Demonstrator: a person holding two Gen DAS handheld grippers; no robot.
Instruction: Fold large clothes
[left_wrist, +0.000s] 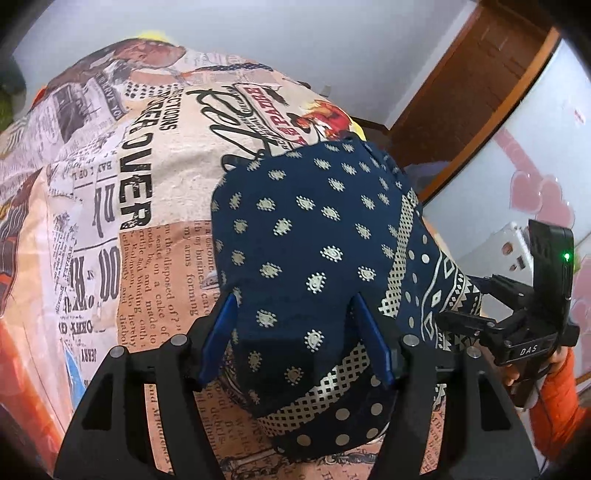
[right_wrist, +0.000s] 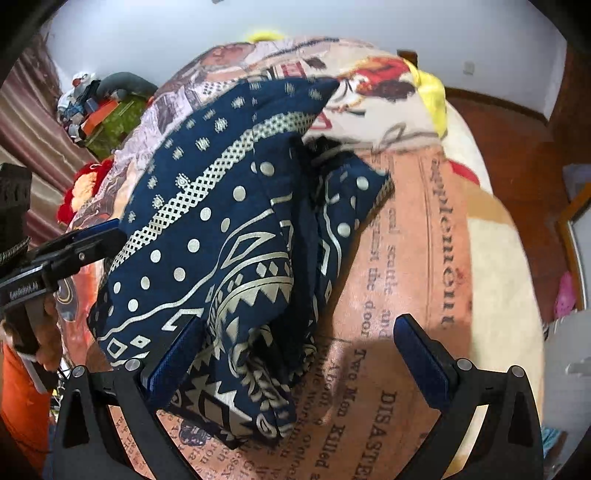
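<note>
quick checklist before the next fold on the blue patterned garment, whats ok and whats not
1. Left gripper open, jaws straddling the navy garment: ok.
2. Right gripper open, cloth lying between its jaws: ok.
3. Either gripper pinching fabric: not ok, both pairs of pads stand clear.
4. Garment lying flat: not ok, it is bunched with thick folds at the near end.
5. Garment fully on the newspaper-print bedspread: ok.
6. Which edge or corner lies under each gripper: cannot tell.

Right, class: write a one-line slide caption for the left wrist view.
Left gripper straddles a folded navy patterned garment on a newspaper-print bedspread.
</note>
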